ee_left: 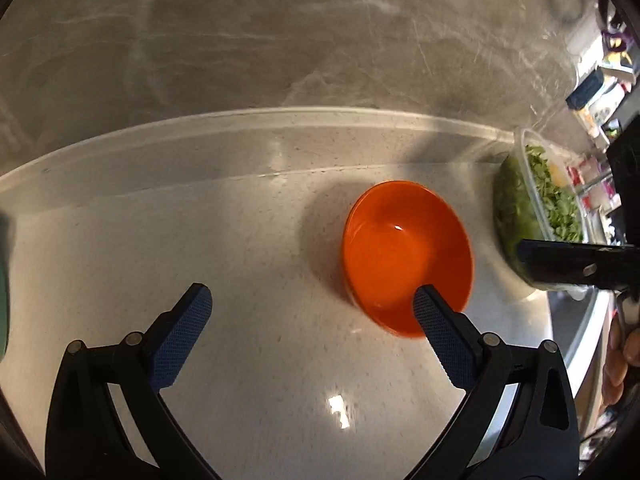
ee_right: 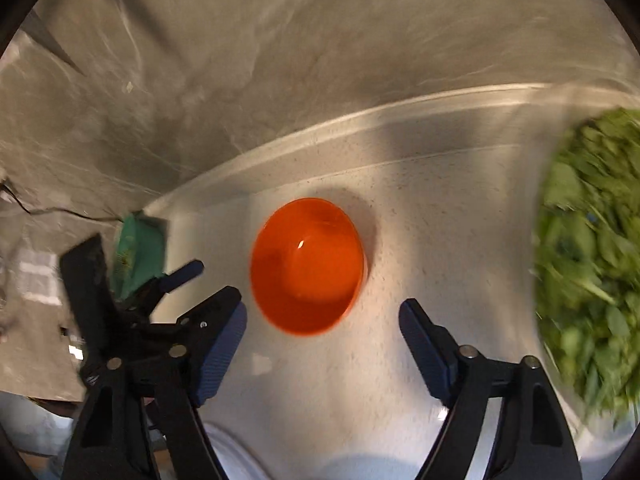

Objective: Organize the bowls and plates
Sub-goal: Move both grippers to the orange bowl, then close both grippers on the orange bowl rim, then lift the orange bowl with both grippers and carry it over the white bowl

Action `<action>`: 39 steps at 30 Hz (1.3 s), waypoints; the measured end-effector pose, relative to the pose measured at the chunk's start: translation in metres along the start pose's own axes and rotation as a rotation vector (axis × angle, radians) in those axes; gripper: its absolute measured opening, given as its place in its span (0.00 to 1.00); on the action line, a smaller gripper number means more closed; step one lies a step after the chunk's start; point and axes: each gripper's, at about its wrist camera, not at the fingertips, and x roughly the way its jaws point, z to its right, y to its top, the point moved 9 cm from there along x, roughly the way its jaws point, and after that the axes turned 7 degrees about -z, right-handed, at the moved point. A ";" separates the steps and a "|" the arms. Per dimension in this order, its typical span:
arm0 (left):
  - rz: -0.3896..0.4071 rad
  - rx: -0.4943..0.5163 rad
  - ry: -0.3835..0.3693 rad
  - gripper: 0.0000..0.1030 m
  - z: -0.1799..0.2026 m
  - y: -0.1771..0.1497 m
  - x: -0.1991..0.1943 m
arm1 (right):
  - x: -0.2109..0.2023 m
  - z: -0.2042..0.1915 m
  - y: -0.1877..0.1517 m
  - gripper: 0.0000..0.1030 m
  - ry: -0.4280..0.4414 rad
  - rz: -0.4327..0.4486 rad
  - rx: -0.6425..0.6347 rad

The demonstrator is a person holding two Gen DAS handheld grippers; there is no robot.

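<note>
An empty orange bowl [ee_left: 406, 256] stands upright on the pale speckled counter [ee_left: 260, 240]. My left gripper [ee_left: 312, 300] is open and empty, its right finger over the bowl's near rim, the left finger well clear on the counter. In the right wrist view the same bowl [ee_right: 306, 266] sits just ahead of my right gripper [ee_right: 320, 312], which is open and empty, above the counter [ee_right: 440, 220]. The left gripper [ee_right: 176, 280] shows there at the left, beside the bowl.
A clear tub of green leaves [ee_left: 532, 216] stands to the right of the bowl; it fills the right edge of the right wrist view [ee_right: 592, 260]. A green object [ee_right: 138, 256] stands at the counter's left. A marbled wall [ee_left: 280, 40] runs behind.
</note>
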 end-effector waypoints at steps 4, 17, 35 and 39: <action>-0.032 -0.008 0.009 0.91 0.000 0.005 0.027 | 0.028 0.012 0.006 0.67 -0.042 -0.042 0.048; -0.088 -0.008 -0.059 0.59 0.003 0.019 0.065 | 0.062 0.029 0.014 0.62 -0.053 -0.105 0.087; -0.147 0.021 -0.142 0.12 0.022 0.014 0.068 | 0.086 0.021 0.022 0.16 0.040 -0.152 0.122; -0.155 0.020 -0.139 0.12 0.022 0.011 0.067 | 0.087 0.018 0.019 0.16 0.085 -0.162 0.124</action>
